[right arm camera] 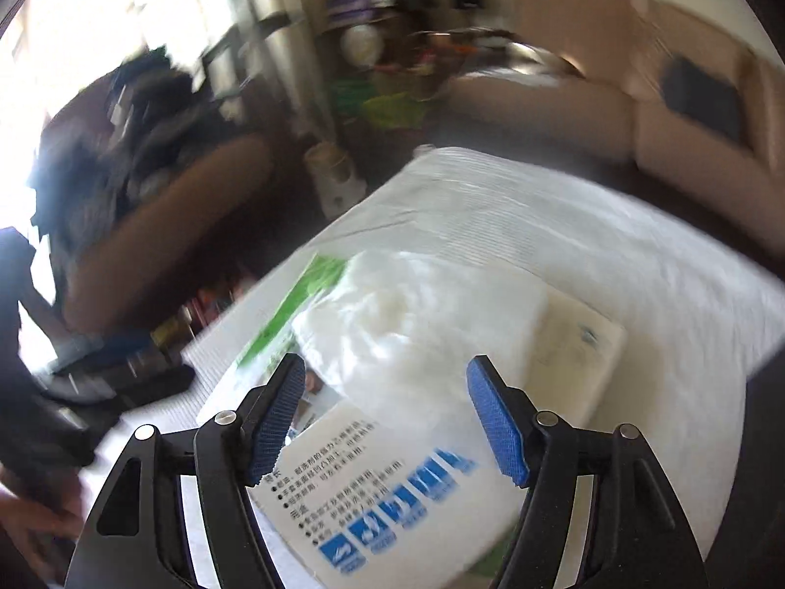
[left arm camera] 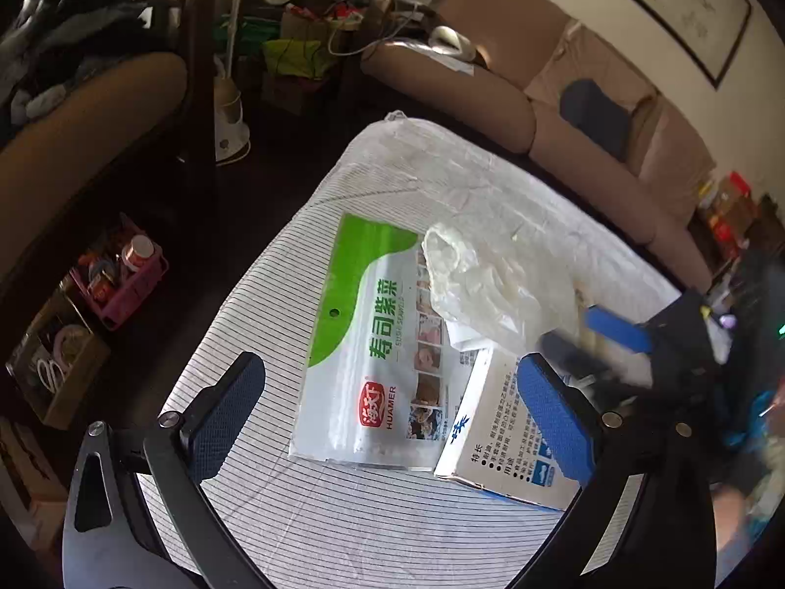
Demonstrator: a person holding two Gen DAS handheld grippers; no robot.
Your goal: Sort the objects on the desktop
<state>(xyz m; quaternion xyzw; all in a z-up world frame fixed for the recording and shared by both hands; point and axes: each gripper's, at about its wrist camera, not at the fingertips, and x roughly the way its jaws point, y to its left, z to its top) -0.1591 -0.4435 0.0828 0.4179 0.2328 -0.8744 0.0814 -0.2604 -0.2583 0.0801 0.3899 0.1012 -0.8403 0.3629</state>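
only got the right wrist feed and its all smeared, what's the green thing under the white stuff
Observer: A seaweed packet, green and white, lying flat on the striped tablecloth.
Operator: is the white stuff a bag
Observer: It is crumpled clear plastic, draped over the packet's edge and the white box.
Operator: where's the left gripper
Observer: The left gripper is open, its fingers to either side of the packet and holding nothing.

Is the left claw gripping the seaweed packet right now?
No, the left claw is open above the seaweed packet, its fingers spread apart and closed on nothing.
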